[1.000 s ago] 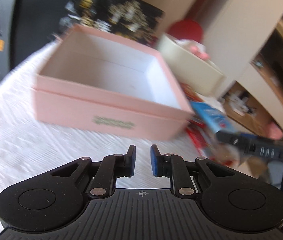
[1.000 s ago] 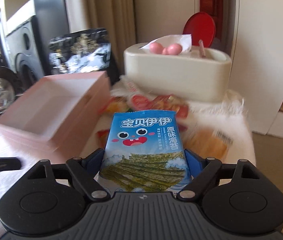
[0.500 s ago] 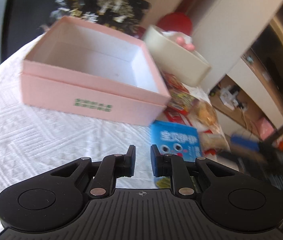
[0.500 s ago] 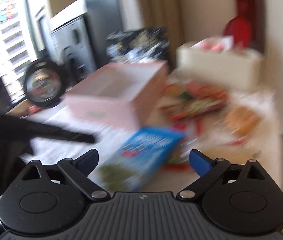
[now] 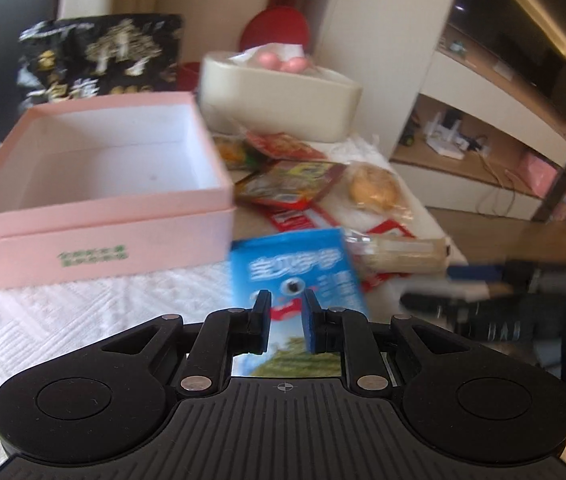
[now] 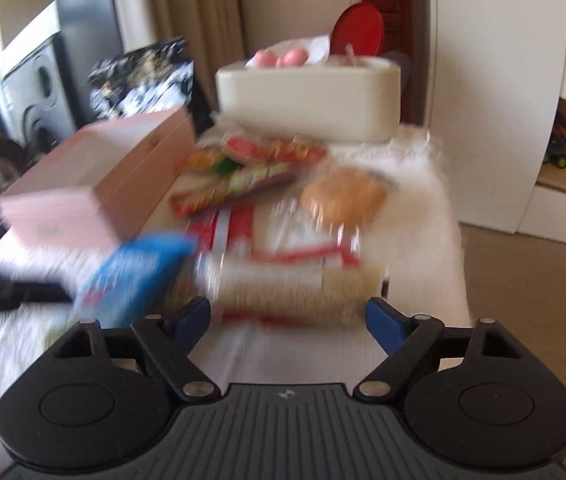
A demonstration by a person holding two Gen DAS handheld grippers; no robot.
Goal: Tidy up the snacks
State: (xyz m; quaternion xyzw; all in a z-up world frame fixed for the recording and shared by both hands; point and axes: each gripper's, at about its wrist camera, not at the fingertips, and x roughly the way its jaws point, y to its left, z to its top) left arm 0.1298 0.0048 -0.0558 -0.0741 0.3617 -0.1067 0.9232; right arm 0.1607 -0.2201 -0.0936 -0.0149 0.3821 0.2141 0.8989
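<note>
The blue seaweed packet (image 5: 295,268) is lying flat on the white-covered counter (image 5: 83,320), just in front of the pink box's (image 5: 95,184) right front corner and directly below and ahead of the left tongs (image 5: 286,316). Its long axis is running away from the left wrist camera, roughly in line with the left fingers, the near end passing under them. The left tongs are standing shut to a narrow slit with nothing pinched; the packet is showing through the gap from beneath, and whether the tips are touching it cannot be told.

In the right wrist view the same packet is lying off to the left of the right tongs (image 6: 289,318), outside their span, so the left hand is judged the nearer. The right tongs are closing from a wide spread, empty, and pointing instead at the long pale wrapped snack (image 6: 295,284) lying crosswise ahead of them.

The packet is appearing as a flat, glossy pouch: bright blue above with white lettering and a cartoon face, green seaweed print at the near end. The box is sitting open and empty, to the packet's left.
</note>
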